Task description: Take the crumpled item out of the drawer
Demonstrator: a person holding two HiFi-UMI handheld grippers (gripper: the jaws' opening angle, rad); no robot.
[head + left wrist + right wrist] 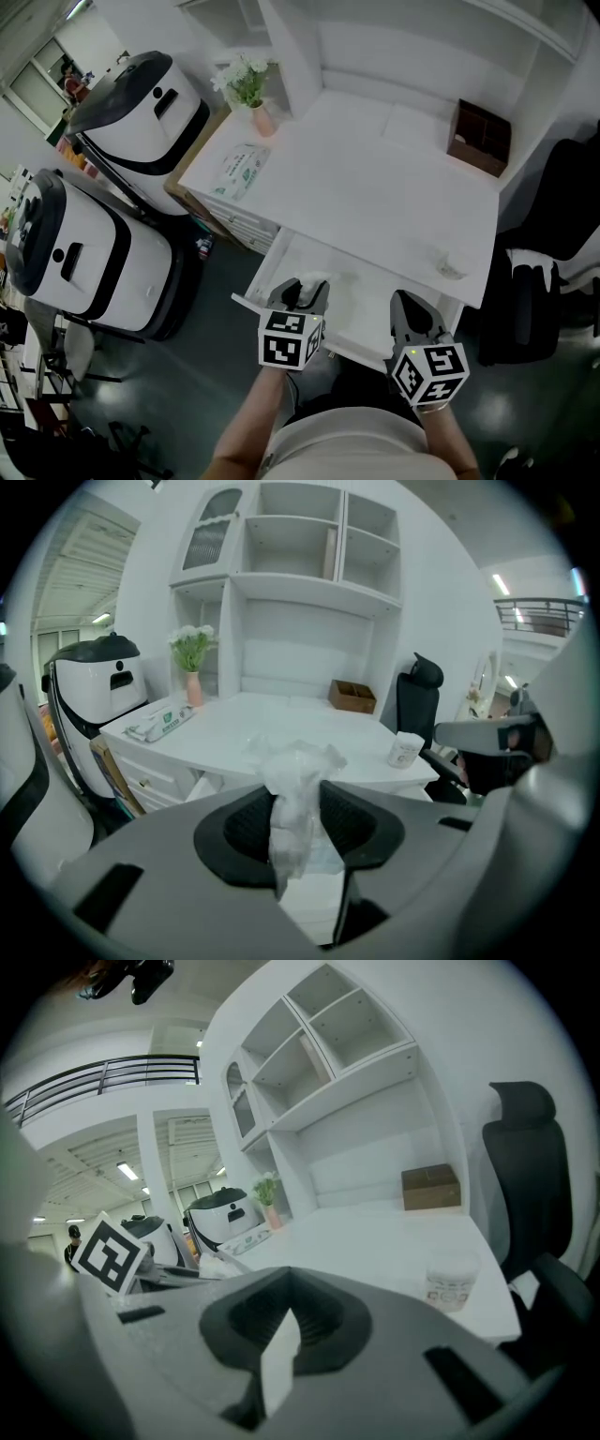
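Left gripper (pixel 305 289) jaws pinch the crumpled item (pixel 295 789) to lift it from the drawer (pixel 281 258). Right gripper (pixel 409 306) jaws sit together, empty and spare.

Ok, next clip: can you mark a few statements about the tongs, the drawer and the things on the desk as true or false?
1. The left tongs grip the crumpled plastic. True.
2. The drawer is shut. False: it stands pulled out under the desk.
3. The right tongs hold a cup. False: nothing is between them; the white cup stands on the desk.
4. A brown box stands at the back of the desk. True.
5. The vase lies tipped over. False: it stands upright with its flowers near the desk's back left corner.
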